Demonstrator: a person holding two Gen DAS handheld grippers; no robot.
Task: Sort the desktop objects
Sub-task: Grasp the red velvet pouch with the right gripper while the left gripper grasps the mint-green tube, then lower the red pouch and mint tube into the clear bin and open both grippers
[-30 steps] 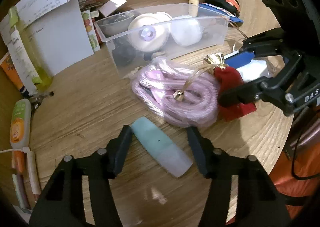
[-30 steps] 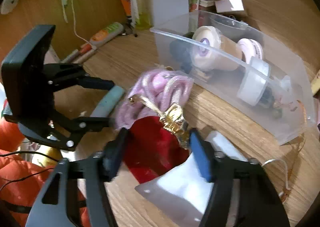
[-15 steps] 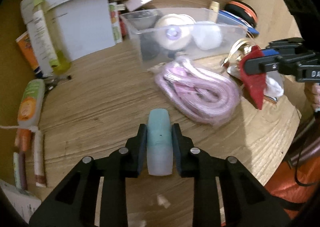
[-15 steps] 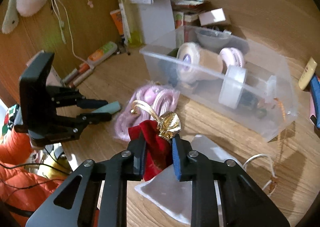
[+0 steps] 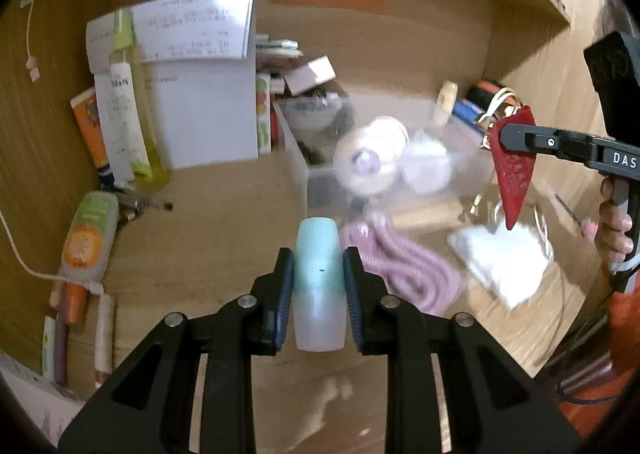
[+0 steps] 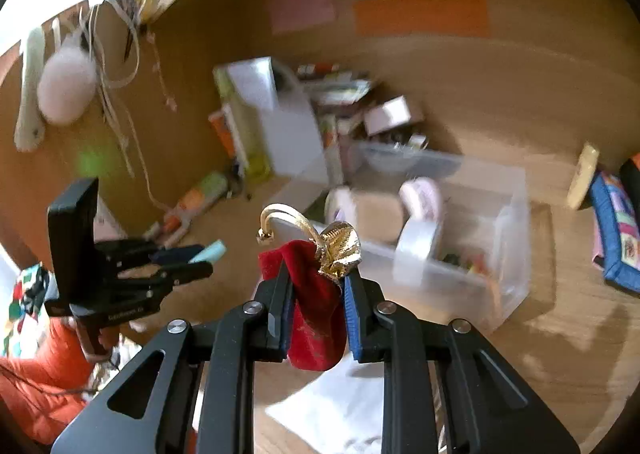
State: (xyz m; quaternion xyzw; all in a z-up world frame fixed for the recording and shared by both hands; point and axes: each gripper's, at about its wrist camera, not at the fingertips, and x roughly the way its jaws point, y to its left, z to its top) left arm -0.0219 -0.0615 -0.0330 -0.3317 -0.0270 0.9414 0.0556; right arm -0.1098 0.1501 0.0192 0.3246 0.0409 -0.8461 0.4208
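Note:
My left gripper (image 5: 318, 274) is shut on a pale blue-and-frosted tube (image 5: 319, 282) and holds it in the air above the wooden desk. My right gripper (image 6: 316, 286) is shut on a red velvet pouch (image 6: 314, 314) with a gold top and cord, also lifted off the desk. The pouch (image 5: 514, 170) shows at the right in the left wrist view, and the left gripper (image 6: 200, 262) with the tube (image 6: 208, 251) at the left in the right wrist view. A clear plastic bin (image 6: 508, 222) with jars in it stands on the desk behind.
A coiled pink rope (image 5: 404, 266) and a white packet (image 5: 500, 258) lie on the desk in front of the bin (image 5: 296, 162). Bottles, tubes and a white box (image 5: 200, 110) stand at the back left. A blue case (image 6: 616, 230) lies at the right.
Both grippers closed, the left on the tube and the right on the pouch, then rose from the desk with them. Both views tilted up toward the back wall.

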